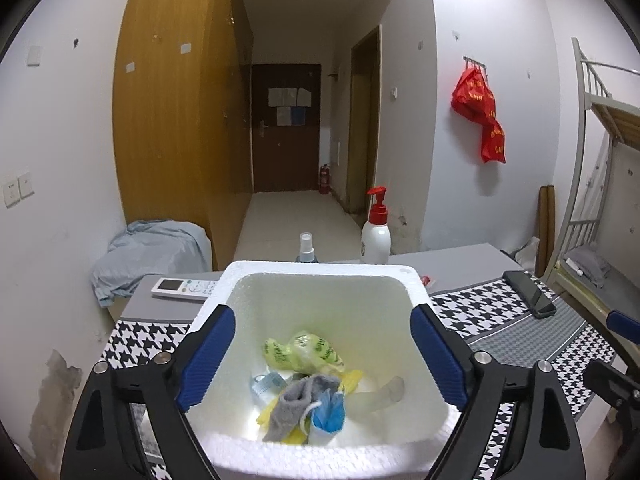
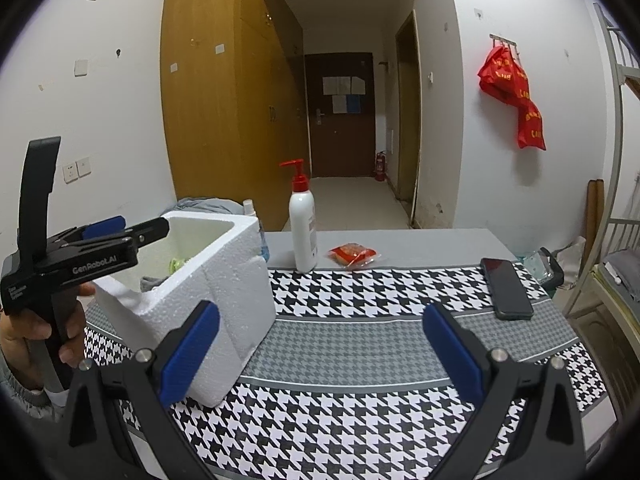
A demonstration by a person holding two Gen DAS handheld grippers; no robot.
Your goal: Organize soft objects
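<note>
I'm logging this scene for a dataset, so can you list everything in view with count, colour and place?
foam box: 1, white, on the table's left part
plastic bag: 1, green, in the box
sock: 1, grey, in the box
face mask: 1, blue, in the box beside the sock
pump bottle: 1, white with red pump, behind the box
spray bottle: 1, clear, behind the box
remote: 1, white, left of the box
phone: 1, black, table's right
snack packet: 1, red, right of the pump bottle
left gripper: jaws open over the box
right gripper: jaws open, empty
</note>
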